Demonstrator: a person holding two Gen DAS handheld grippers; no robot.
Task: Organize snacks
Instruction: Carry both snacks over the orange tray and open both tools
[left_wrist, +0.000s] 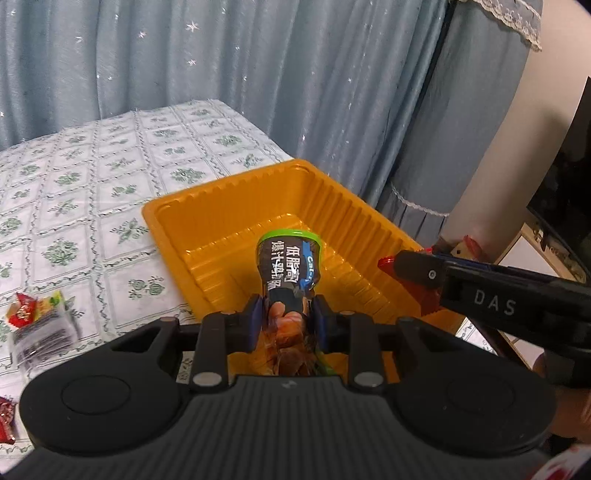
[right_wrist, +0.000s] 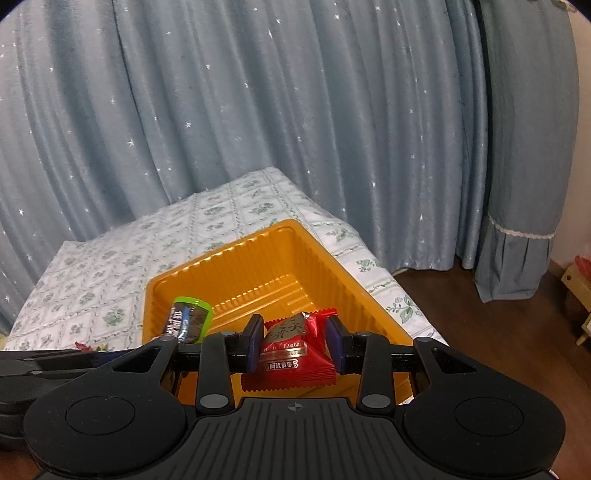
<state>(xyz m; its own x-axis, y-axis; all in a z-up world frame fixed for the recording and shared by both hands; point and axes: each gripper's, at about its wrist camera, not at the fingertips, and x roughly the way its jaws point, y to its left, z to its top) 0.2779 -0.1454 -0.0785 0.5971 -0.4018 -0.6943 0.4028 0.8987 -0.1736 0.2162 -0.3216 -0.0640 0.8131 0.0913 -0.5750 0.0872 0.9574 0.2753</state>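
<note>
Crinkly foil on both snacks looks light, soft and slippery, so each is pinched mid-body over the orange tray (left_wrist: 177, 206): the left gripper (left_wrist: 287, 317) clamps the dark packet (left_wrist: 288, 269), the right gripper (right_wrist: 293, 341) clamps the red packet (right_wrist: 291, 350).

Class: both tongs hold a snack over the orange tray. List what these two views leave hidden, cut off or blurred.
- Dark packet, left view: lower end hidden behind the left tongs.
- Red packet, right view: bottom edge hidden by the right tongs.
- Tray: near wall hidden by the tongs in both views.
- Loose snacks, left view: blurred, print unreadable.
</note>
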